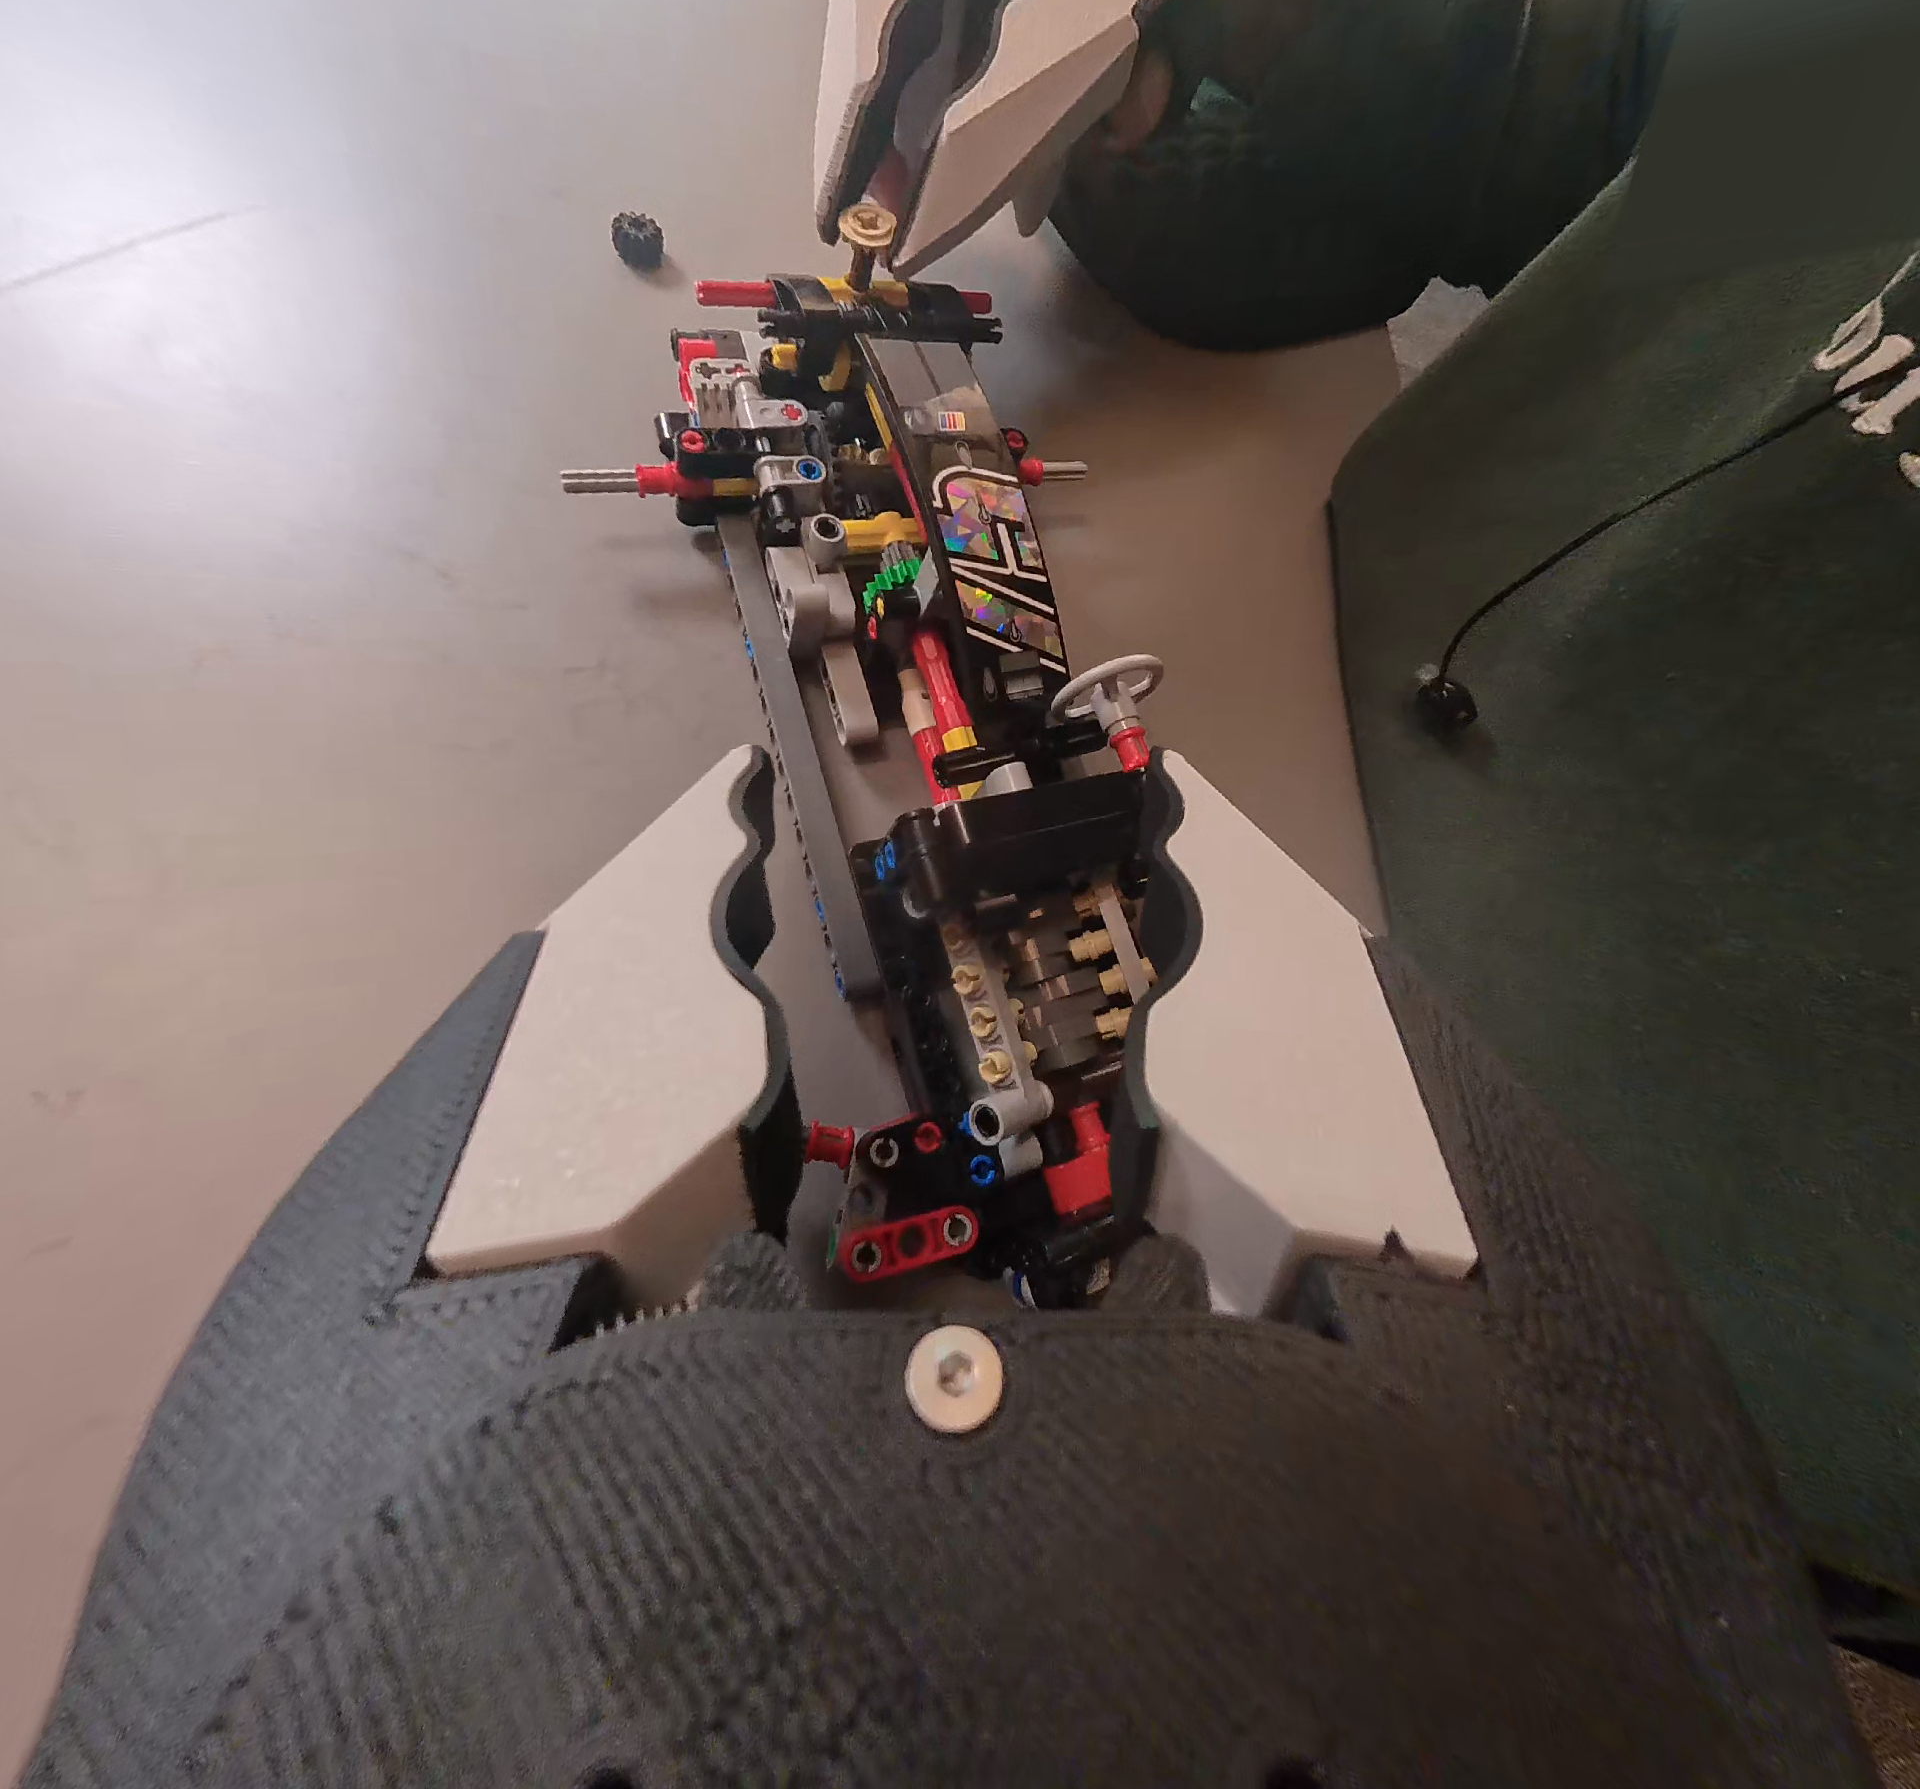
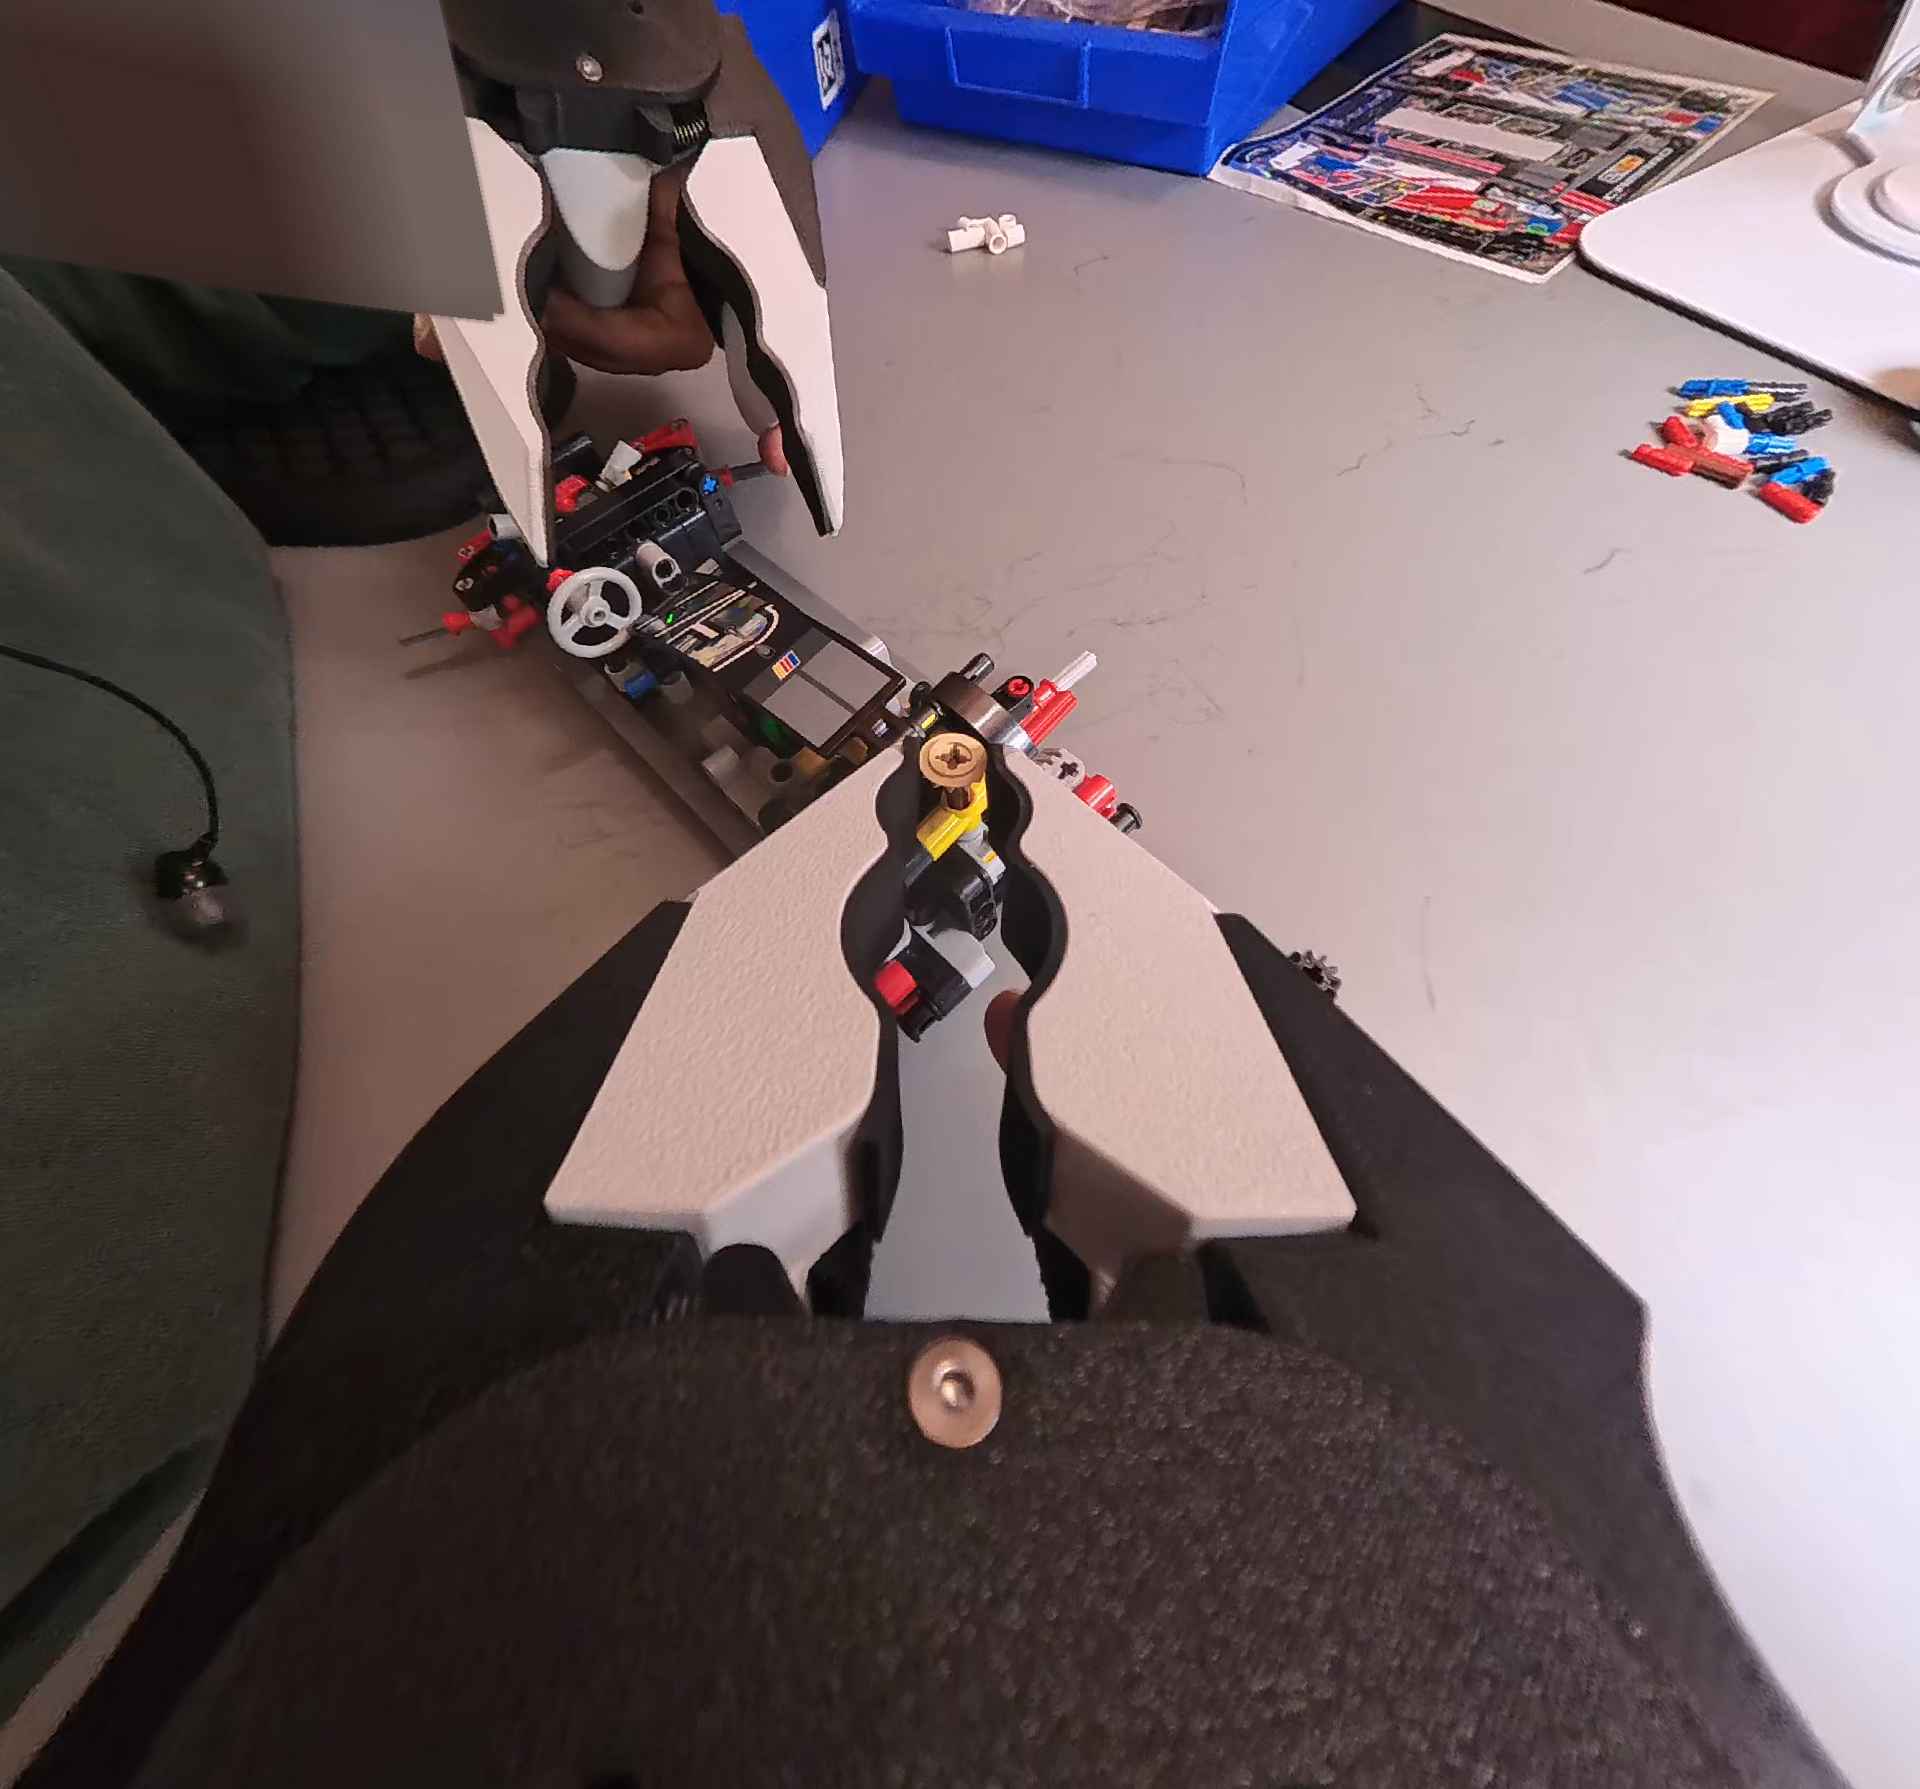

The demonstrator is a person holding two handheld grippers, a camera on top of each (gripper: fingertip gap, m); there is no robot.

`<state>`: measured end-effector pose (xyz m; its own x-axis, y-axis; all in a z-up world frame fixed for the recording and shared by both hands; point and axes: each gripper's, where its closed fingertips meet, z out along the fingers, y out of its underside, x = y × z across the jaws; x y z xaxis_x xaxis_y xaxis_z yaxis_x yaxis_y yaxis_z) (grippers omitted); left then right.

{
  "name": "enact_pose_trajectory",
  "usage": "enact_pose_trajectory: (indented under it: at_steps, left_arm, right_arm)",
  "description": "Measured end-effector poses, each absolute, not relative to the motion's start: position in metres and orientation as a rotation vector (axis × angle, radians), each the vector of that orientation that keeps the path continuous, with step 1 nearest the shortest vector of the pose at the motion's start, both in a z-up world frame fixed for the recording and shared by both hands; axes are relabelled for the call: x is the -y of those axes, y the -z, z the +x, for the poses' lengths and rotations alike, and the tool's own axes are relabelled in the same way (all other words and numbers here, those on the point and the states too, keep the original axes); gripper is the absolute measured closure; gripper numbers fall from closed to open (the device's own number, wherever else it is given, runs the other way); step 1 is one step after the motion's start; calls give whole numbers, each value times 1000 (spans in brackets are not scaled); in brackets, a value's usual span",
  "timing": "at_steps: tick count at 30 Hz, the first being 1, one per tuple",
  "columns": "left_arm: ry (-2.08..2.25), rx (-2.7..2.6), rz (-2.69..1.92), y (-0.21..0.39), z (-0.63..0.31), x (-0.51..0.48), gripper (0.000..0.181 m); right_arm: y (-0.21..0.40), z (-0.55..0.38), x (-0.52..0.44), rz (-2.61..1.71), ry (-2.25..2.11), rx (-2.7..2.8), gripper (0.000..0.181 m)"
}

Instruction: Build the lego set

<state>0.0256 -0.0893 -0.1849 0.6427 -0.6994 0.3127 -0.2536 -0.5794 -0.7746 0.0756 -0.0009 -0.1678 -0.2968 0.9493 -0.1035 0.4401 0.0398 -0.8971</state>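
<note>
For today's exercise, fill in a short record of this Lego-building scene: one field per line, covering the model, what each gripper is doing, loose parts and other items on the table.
Model: long Lego car chassis lying on the grey table, with a grey steering wheel.
Left gripper: fingers closed around one end of the chassis.
Right gripper: fingertips pinching a tan pin at the other end.
Loose parts: black gear; white connector; pile of red, blue and black pins.
Other items: blue bins; instruction sheet.
</note>
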Motion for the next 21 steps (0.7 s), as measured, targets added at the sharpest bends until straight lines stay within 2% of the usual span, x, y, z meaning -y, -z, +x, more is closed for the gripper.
enact_pose_trajectory:
  at_steps: [21]
  left_arm:
    - [824,-745,-2147,185,29,91,115]
  right_arm:
    - [172,79,4,-1403,-1240,1790,170]
